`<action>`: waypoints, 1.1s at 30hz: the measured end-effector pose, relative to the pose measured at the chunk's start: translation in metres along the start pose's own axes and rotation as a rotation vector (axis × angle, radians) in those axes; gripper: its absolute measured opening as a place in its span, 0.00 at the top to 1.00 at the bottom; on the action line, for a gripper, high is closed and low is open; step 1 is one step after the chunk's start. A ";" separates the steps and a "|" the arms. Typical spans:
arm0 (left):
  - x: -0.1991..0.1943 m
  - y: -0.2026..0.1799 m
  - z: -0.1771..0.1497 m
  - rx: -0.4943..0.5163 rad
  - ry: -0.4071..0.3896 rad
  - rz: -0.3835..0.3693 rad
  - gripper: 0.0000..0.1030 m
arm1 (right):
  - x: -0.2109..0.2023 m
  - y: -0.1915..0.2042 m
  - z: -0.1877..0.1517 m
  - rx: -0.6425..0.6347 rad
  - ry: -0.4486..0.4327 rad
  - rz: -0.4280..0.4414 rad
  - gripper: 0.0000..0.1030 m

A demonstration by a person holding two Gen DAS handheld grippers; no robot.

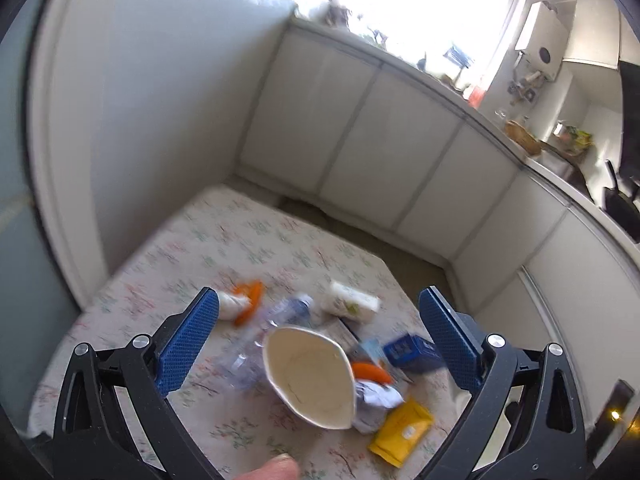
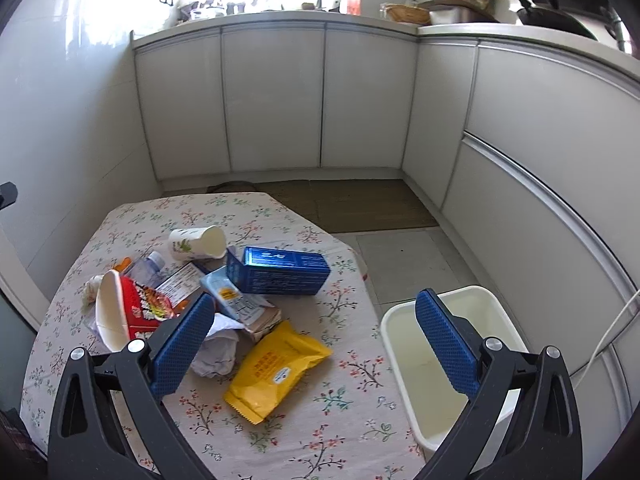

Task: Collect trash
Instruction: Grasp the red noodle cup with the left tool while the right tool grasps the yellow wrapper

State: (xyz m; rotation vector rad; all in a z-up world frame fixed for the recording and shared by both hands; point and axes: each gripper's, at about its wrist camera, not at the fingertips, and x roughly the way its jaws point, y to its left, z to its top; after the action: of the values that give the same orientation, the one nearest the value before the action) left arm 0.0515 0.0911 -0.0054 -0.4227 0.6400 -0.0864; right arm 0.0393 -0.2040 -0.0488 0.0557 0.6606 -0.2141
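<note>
Two sets of tongs, both spread wide w/ nothing gripped, are hovering over the trash we are looking down on. Left tongs (image 1: 318, 340) are hanging above a tipped noodle cup (image 1: 310, 376), its pale inside facing us; right tongs (image 2: 314, 344) are sitting nearer the tabletop's (image 2: 344, 420) edge. Trash is lying heaped mid-tabletop on a floral cloth: a blue carton (image 2: 280, 270) is resting on top of the pile, a paper cup (image 2: 198, 243) is lying on its side behind it, a yellow snack packet (image 2: 276, 368) is lying flat in front, crumpled paper (image 2: 218, 350) is touching the packet's left side. A clear bottle (image 2: 146, 268) is poking out behind the noodle cup. A white bin (image 2: 452, 364) is standing on the floor, just beside the tabletop's right edge. Left view is blurring.
</note>
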 end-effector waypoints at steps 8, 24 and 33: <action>0.081 0.014 -0.041 -0.122 0.382 0.019 0.07 | 0.016 -0.005 0.000 0.039 0.065 0.030 0.05; 0.110 0.009 -0.077 -0.224 0.499 0.067 0.07 | 0.038 -0.016 -0.006 0.086 0.172 0.039 0.05; 0.106 0.014 -0.074 -0.301 0.488 -0.010 0.07 | 0.050 -0.017 -0.011 0.131 0.245 0.090 0.05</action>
State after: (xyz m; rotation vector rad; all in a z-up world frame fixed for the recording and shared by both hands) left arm 0.0911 0.0558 -0.1238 -0.7051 1.1393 -0.1044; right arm 0.0679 -0.2279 -0.0877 0.2397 0.8855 -0.1650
